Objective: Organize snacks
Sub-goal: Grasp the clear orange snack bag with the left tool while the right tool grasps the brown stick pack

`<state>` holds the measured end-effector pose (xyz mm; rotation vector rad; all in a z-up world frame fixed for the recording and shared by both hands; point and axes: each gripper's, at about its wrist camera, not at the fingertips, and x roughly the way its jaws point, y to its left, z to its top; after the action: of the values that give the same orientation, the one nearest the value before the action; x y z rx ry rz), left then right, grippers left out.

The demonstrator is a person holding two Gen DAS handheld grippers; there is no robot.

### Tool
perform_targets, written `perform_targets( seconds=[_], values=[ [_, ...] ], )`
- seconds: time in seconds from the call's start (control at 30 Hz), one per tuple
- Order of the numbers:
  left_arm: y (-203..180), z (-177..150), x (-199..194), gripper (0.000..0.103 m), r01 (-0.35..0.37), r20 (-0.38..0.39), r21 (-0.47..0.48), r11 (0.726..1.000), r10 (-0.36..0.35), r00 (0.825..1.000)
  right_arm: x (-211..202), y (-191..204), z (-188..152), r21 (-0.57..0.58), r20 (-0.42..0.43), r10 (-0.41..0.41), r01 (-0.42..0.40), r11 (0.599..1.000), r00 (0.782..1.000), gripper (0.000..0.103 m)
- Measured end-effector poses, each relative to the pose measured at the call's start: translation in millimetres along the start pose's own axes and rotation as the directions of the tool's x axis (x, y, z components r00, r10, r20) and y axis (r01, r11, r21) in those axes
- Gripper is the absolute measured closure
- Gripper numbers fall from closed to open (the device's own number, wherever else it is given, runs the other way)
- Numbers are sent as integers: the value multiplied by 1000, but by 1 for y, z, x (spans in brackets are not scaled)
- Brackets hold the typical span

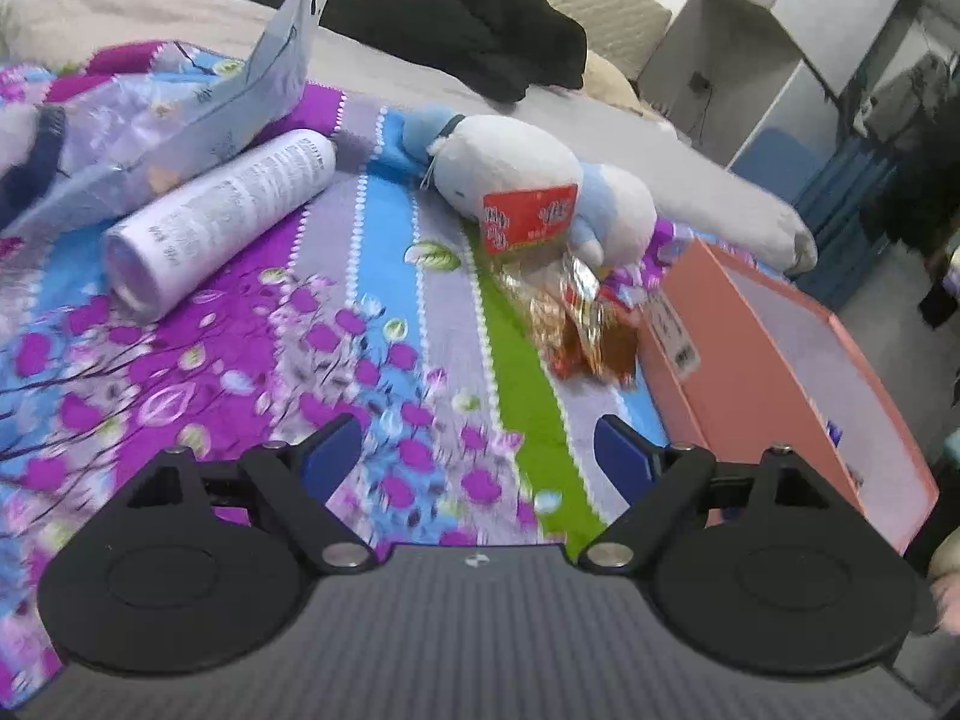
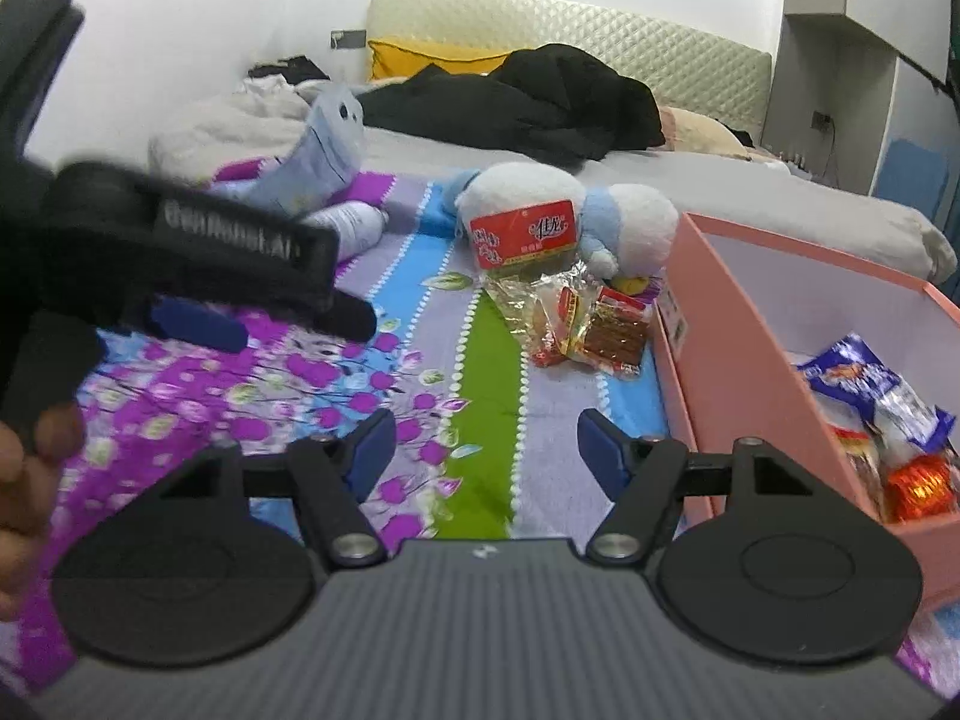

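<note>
A small heap of clear and red snack packets (image 1: 579,324) (image 2: 591,327) lies on the flowered bedsheet against the near wall of a pink box (image 1: 774,360) (image 2: 738,324). A red snack pack (image 1: 529,217) (image 2: 523,235) leans on a white and blue plush toy (image 1: 540,177) (image 2: 600,210) behind the heap. Several wrapped snacks (image 2: 882,420) lie inside the box. My left gripper (image 1: 477,450) hovers open over the sheet, short of the heap, empty. My right gripper (image 2: 480,444) is open and empty too, just left of the box wall. The left gripper (image 2: 198,276) also shows blurred in the right wrist view.
A white tube (image 1: 222,213) and a pale blue pouch (image 1: 252,96) lie on the sheet at the left. Black clothing (image 1: 474,18) and pillows are piled at the bed's head. A person's hand (image 2: 30,468) shows at the left edge.
</note>
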<state>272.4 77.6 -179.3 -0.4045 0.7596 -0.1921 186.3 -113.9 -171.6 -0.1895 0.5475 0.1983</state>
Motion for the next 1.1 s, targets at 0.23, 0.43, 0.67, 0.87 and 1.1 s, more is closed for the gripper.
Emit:
perform_targets(
  seconds=[0.23, 0.43, 0.67, 0.87, 1.1],
  values=[
    [7, 37, 65, 21, 79, 6, -36, 996, -79, 997, 59, -14, 8, 8, -18, -72, 72, 997, 997, 36],
    [15, 57, 124, 33, 123, -24, -75, 990, -125, 992, 100, -10, 17, -73, -1, -132, 131, 989, 991, 44],
    [22, 70, 167, 39, 171, -21, -109, 979, -174, 985, 133, 1, 17, -177, 12, -196, 195, 965, 981, 48],
    [8, 76, 192, 61, 204, -34, -56, 977, -206, 978, 147, -4, 19, -190, -1, -224, 220, 957, 975, 78],
    [-1, 71, 187, 94, 212, 19, -54, 976, -211, 977, 140, -3, 21, -180, 15, -242, 240, 954, 970, 95]
  ],
)
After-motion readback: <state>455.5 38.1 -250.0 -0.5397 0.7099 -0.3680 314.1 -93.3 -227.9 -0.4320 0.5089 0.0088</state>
